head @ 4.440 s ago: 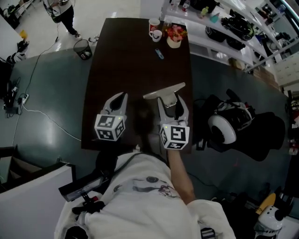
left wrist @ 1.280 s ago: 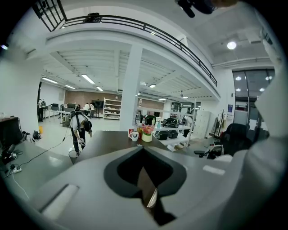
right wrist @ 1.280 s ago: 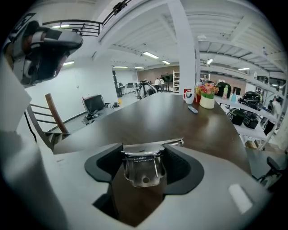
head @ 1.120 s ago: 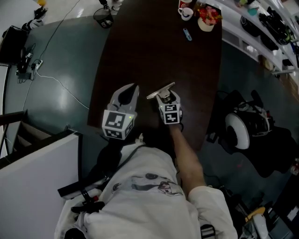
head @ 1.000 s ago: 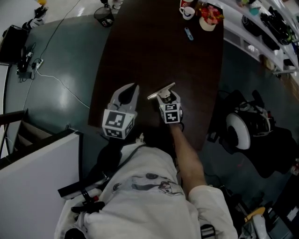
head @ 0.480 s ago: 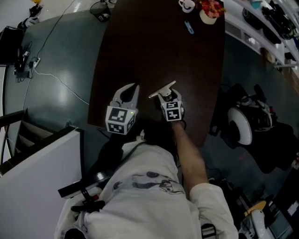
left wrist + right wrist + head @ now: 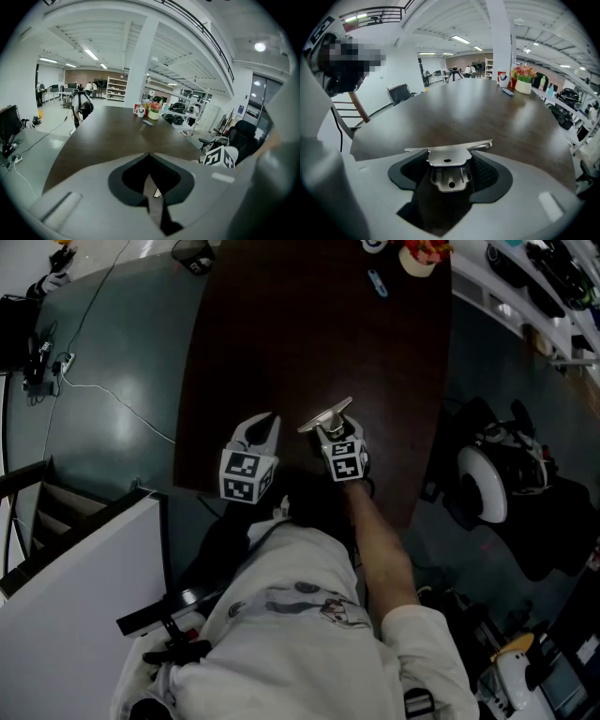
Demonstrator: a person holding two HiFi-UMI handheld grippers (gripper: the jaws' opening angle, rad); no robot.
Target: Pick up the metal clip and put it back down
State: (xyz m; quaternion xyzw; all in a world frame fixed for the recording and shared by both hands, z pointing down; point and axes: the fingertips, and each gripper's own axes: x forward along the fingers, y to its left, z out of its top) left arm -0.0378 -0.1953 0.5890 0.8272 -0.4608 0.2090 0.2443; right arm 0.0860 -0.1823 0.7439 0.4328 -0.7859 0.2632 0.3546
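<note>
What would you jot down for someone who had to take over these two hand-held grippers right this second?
Left gripper: shut, empty, beside the right one.
Right gripper: closed on the metal clip, which sits between its jaws.
Where: over the near end of the dark table. I cannot tell whether the clip is clear of the surface.
Done: clip grasped.
Left: set it down on the table, open the jaws, back away.

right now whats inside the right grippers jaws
A metal clip sits clamped in the right gripper, its flat bar across the tips. The table directly under it is covered by the clip and gripper.
</note>
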